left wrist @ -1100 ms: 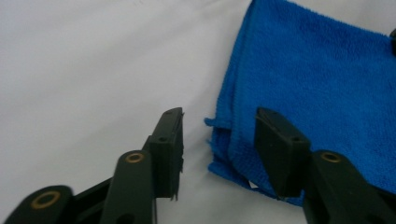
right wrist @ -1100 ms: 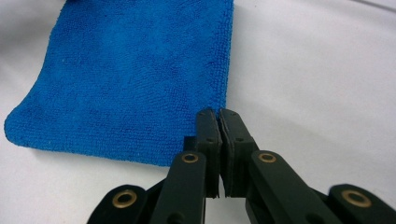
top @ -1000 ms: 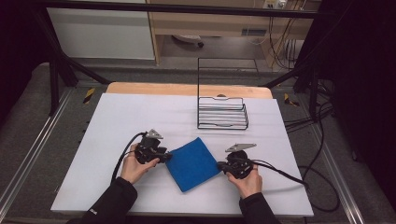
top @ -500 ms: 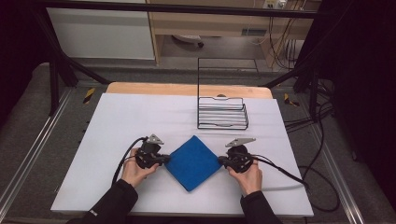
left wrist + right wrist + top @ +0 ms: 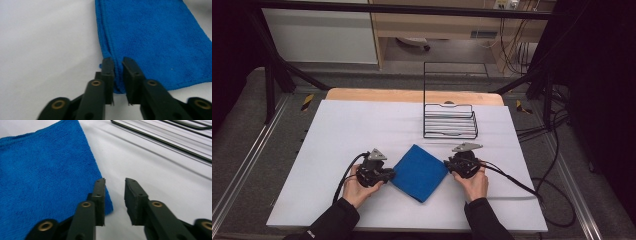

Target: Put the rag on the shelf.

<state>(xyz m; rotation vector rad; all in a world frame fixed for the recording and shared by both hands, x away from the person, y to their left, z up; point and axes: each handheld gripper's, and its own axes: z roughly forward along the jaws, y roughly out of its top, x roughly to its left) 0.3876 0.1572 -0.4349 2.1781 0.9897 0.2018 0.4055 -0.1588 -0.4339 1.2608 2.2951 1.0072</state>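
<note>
A folded blue cloth (image 5: 419,171) lies flat on the white table (image 5: 362,125), set like a diamond. My left gripper (image 5: 391,175) is at its left corner. In the left gripper view the jaws (image 5: 118,61) stand a little apart with the cloth's (image 5: 155,45) folded edge in the narrow gap; they have just been opening. My right gripper (image 5: 447,168) is at the cloth's right corner. Its jaws (image 5: 115,181) have just been opening too. Bare table shows between them, and the cloth's (image 5: 45,170) corner lies under one jaw.
A black wire rack (image 5: 450,121) with a tall back frame stands behind the cloth, right of centre; its wires (image 5: 162,140) cross the top of the right gripper view. Cables trail from both grippers, the right one off the table's edge.
The left hand has come slightly toward me and the right hand slightly away. The cloth has turned a little with them. Both pairs of jaws now stand apart.
</note>
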